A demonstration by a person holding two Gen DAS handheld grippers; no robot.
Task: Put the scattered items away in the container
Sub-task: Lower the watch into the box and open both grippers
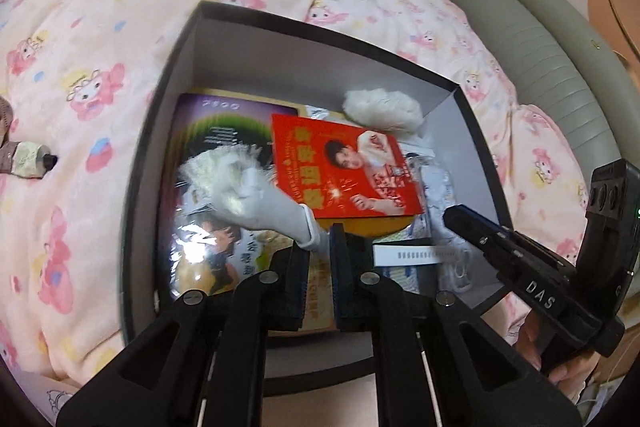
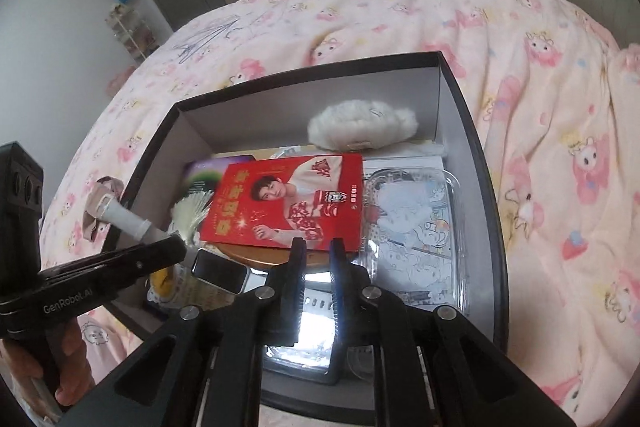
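Risk: the left tongs [image 1: 318, 267] look nearly together at the handle end of the white feather brush [image 1: 256, 203], but I can't tell whether they actually clamp it, so with the tuft lying across the booklets in the box [image 1: 160, 131] it could tip or drag the red card [image 1: 344, 171] if pulled sideways. The right tongs [image 2: 318, 263] sit low over the box's near edge, narrowly apart with nothing between them, above the watch [image 2: 218, 271] and clear tray [image 2: 416, 227]. A hand-cream tube [image 1: 28, 159] lies out on the bed quilt [image 1: 80, 27], left of the box.
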